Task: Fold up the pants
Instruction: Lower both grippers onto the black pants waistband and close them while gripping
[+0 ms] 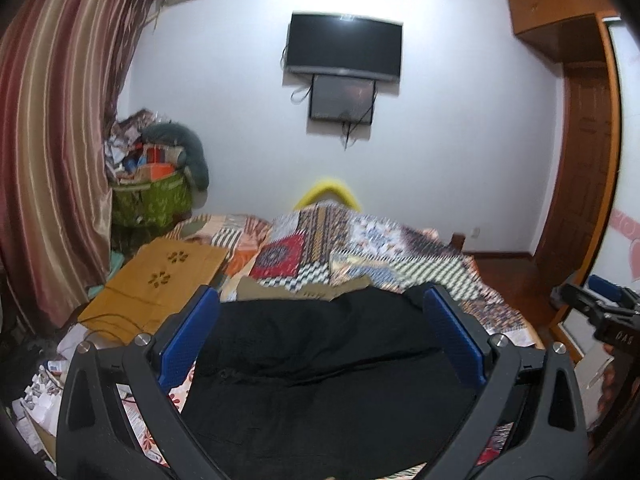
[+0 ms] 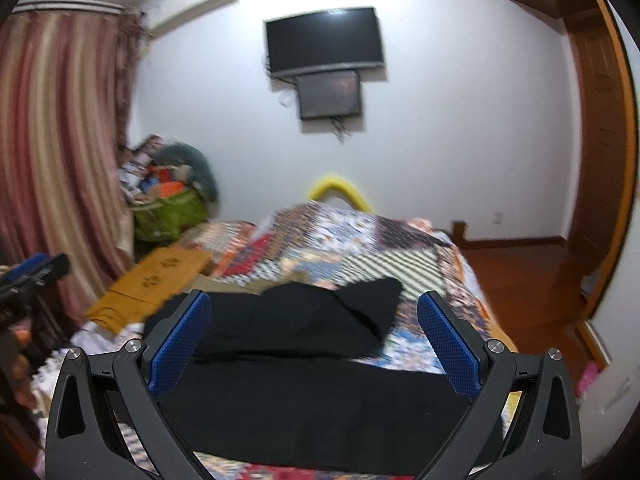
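On the patchwork bed, the black pants were spread, partly folded. The left claw and right claw were held wide above them, empty; a next fold seemed due, requiring an edge grasp.

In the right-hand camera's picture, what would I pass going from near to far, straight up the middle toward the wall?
Black pants → patchwork quilt → yellow curved thing → small dark screen → wall-mounted TV.
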Tool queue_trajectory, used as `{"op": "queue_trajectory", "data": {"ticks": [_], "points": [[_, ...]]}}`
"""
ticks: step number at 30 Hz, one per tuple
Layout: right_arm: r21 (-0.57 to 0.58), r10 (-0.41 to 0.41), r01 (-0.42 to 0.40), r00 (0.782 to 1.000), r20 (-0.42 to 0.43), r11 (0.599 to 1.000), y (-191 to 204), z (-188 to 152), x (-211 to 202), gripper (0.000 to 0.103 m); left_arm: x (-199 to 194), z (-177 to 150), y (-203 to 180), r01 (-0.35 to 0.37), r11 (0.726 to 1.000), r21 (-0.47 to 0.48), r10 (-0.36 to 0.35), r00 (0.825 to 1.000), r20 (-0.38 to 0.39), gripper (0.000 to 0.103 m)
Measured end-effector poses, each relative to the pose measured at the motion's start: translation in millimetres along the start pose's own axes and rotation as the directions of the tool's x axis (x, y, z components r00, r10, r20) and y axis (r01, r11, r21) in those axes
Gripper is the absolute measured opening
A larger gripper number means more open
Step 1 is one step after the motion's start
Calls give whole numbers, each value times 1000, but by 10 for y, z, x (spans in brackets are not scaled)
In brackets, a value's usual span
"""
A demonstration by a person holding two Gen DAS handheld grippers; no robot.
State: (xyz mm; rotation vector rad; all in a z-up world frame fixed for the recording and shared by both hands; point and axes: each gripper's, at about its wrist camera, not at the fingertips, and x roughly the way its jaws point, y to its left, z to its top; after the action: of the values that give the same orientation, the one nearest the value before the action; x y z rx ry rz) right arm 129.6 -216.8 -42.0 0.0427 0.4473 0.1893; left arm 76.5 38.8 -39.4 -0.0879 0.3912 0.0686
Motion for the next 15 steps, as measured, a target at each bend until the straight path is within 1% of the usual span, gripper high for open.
{"op": "queue_trajectory", "data": {"ticks": [2,6,9,12,15], "points": [[10,-23,23,999,-44,1000,-150,-33,173,103,216,-16,94,-20,1000,-10,19,999,-37,103],[14,-58,60,994,-96,998,-343,-63,423,103,590,-42,314,-47,997,-55,42,995,-94,103],[24,-82,86,989,-123,996,-457,-89,594,103,871,-37,486,-75,995,-61,67,990,-124,96],[23,-100,105,982,-161,994,-557,-127,831,102,1152,-31,641,-101,993,-55,92,983,-159,93],[5,-110,113,975,-192,994,-607,-138,1024,95,1447,-33,797,-122,991,-50,110,974,-198,90]]}}
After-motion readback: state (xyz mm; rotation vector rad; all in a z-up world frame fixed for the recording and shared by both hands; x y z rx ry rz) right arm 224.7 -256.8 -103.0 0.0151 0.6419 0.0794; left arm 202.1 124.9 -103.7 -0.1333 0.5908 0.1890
